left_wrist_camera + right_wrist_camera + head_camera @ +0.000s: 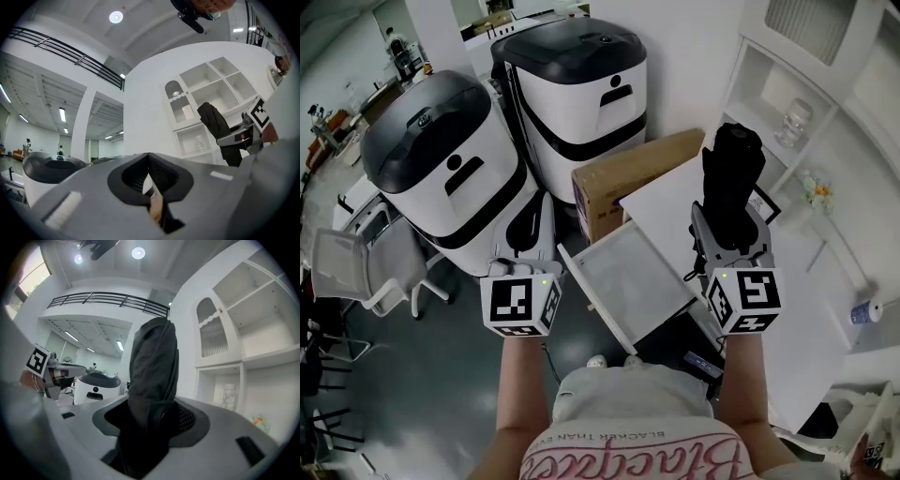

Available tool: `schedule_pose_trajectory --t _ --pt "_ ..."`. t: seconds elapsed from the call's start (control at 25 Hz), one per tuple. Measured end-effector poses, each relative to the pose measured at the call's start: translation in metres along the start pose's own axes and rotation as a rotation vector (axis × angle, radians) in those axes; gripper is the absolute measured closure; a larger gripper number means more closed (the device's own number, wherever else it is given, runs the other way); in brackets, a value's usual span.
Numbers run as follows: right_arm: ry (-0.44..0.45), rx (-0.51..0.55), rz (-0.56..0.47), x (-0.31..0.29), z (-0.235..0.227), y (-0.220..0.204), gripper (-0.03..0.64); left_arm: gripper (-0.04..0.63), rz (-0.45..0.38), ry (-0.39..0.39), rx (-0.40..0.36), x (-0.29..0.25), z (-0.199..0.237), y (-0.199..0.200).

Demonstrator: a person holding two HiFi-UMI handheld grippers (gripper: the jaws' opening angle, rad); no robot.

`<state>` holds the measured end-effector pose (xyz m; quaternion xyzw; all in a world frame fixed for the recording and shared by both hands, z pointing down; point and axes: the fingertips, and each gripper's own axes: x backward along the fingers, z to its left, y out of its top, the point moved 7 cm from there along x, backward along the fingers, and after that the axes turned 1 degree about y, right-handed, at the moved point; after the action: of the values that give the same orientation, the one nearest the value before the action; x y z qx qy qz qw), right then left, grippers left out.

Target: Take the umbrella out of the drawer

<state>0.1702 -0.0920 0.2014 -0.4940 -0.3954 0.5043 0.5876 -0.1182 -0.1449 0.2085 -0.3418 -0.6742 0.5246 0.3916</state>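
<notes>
A black folded umbrella (pixel 731 173) stands upright in my right gripper (pixel 731 231), which is shut on its lower part, above the white cabinet top (pixel 670 202). In the right gripper view the umbrella (pixel 153 366) rises out of the right gripper (pixel 152 420) and fills the space between its jaws. The white drawer (pixel 581 274) is pulled out below, and its inside looks bare. My left gripper (pixel 532 230) hangs left of the drawer with nothing in it. In its own view the left gripper (pixel 149 161) has its tips together, and the umbrella (pixel 216 124) shows off to the right.
A cardboard box (pixel 628 173) leans behind the drawer. Two big white-and-black machines (pixel 441 169) (pixel 581 84) stand to the left and behind. White shelves (pixel 797 122) with a jar fill the right wall. A white chair (pixel 356 267) stands at far left.
</notes>
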Motion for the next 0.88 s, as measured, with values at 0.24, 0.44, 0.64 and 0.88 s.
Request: schedule_pose_trajectory --t 0.24,0.44,0.64,0.88 --pt "-0.022 -0.009 -0.008 0.002 -0.002 -0.001 0.373 0.586 -0.003 -0.008 -0.003 -0.002 -0.002 0.001" --pt "-0.024 -0.002 -0.031 0.005 -0.001 0.002 0.373 0.586 -0.011 -0.013 -0.008 -0.003 -0.001 0.003" --pt "-0.031 0.01 -0.062 0.01 -0.002 0.007 0.373 0.586 -0.028 -0.015 -0.011 -0.003 -0.002 0.007" --pt "-0.032 0.021 -0.083 0.014 -0.004 0.013 0.373 0.586 -0.036 -0.024 -0.014 -0.005 -0.004 0.01"
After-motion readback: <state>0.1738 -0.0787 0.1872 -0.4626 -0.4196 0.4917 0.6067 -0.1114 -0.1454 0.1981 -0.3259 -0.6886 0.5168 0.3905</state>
